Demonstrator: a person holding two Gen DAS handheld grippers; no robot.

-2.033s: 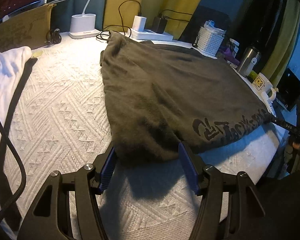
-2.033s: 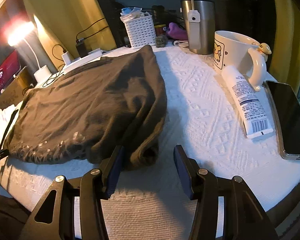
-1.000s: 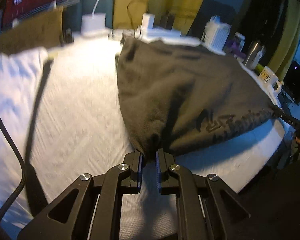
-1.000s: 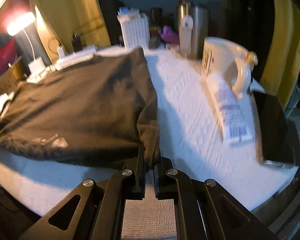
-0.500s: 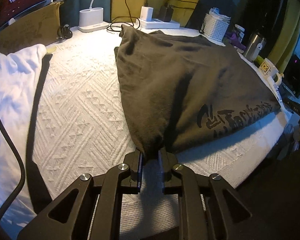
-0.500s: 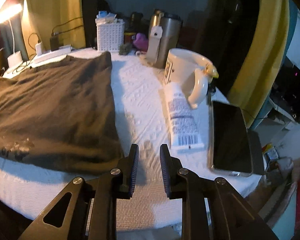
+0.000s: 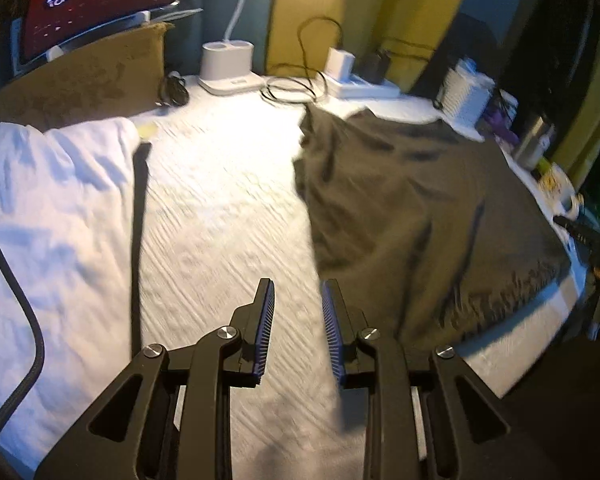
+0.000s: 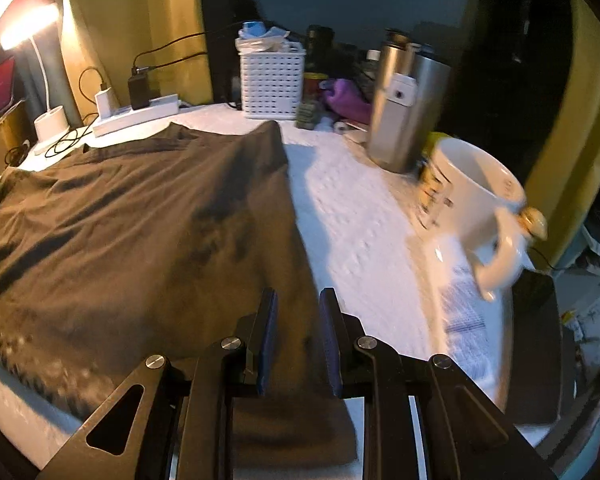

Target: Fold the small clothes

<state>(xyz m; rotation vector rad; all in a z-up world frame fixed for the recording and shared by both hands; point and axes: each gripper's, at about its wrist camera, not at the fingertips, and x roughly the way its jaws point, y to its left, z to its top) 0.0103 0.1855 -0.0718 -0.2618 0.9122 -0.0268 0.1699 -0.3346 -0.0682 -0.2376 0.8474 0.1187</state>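
A dark olive-brown garment (image 7: 420,208) lies spread flat on the white textured cover (image 7: 220,208), with a dark print near its front hem. My left gripper (image 7: 297,288) is open and empty, above the bare cover just left of the garment's front left corner. In the right wrist view the same garment (image 8: 140,232) fills the left half. My right gripper (image 8: 297,296) is open, with its fingers astride the garment's right edge near the front corner, not closed on it.
A white cloth (image 7: 52,208) and a black cable (image 7: 32,320) lie at the left. At the right stand a white mug (image 8: 476,204), a steel tumbler (image 8: 404,108), a tube (image 8: 464,320) and a phone (image 8: 536,320). A white basket (image 8: 271,80), power strip (image 8: 136,116) and lamp base (image 7: 228,64) line the back.
Both grippers have let go of the garment's front corners and opened. The garment now lies flat. The left gripper has shifted left, off the corner, and the right has moved back over the edge.
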